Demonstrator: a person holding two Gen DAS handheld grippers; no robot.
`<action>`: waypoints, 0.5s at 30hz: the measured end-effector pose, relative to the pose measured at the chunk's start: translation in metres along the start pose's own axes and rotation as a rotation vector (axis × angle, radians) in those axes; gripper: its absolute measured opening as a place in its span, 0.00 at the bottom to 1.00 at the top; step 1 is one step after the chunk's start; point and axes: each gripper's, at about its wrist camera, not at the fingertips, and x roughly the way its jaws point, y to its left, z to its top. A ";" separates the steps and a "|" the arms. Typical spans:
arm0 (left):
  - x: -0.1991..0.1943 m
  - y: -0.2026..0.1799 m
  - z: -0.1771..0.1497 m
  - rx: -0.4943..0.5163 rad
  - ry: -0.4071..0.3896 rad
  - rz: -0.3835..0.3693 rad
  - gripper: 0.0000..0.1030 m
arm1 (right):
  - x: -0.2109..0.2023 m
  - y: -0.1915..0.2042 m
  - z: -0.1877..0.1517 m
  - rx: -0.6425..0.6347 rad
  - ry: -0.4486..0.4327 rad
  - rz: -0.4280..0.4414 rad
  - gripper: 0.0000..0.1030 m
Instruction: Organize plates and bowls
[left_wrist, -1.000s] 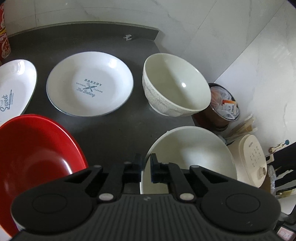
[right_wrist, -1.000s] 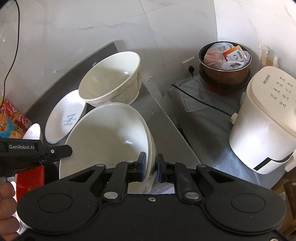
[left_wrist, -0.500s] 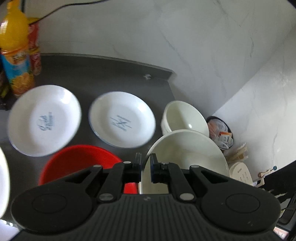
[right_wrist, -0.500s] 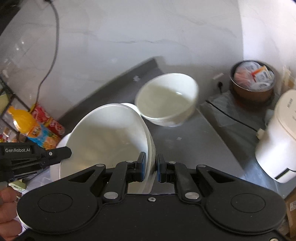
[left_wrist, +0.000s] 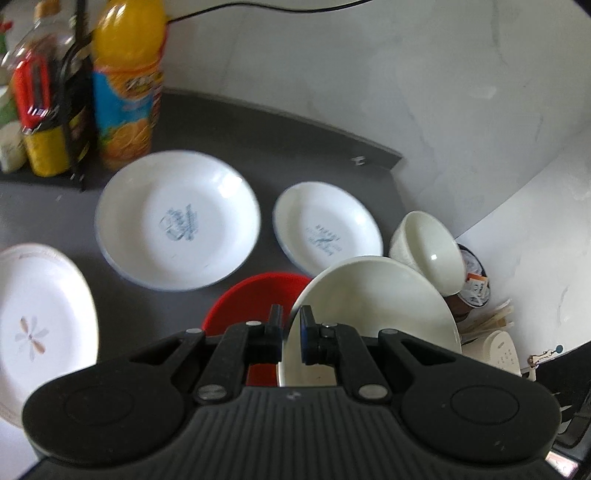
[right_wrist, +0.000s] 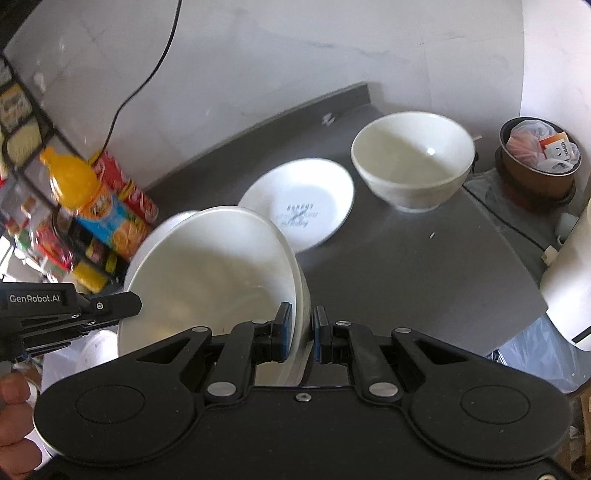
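Note:
A wide white bowl (left_wrist: 369, 314) is held above the grey counter by both grippers. My left gripper (left_wrist: 290, 325) is shut on its left rim, and my right gripper (right_wrist: 301, 328) is shut on the opposite rim of the same white bowl (right_wrist: 214, 280). A red bowl (left_wrist: 255, 299) lies below it, partly hidden. On the counter sit a deep cream bowl (right_wrist: 413, 158), a small printed plate (right_wrist: 299, 203), a larger printed plate (left_wrist: 177, 221) and a flower-patterned plate (left_wrist: 40, 317).
An orange drink bottle (left_wrist: 125, 85) and other bottles in a black rack (left_wrist: 48, 110) stand at the back left. Off the counter's right end are a brown pot of packets (right_wrist: 539, 155) and a white appliance (right_wrist: 569, 288). A hand (right_wrist: 14, 417) holds the left gripper.
Both grippers have risen and pulled back with the white bowl between them. The counter's dishes look smaller and farther, and the bottles have come into view.

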 end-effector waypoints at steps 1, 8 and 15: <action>0.001 0.005 -0.002 -0.006 0.005 0.001 0.07 | 0.000 0.003 -0.003 -0.006 0.004 -0.003 0.11; 0.012 0.031 -0.010 -0.038 0.030 0.011 0.07 | 0.014 0.020 -0.014 -0.068 0.021 -0.038 0.11; 0.025 0.046 -0.015 -0.054 0.055 0.029 0.07 | 0.031 0.030 -0.016 -0.117 0.038 -0.075 0.09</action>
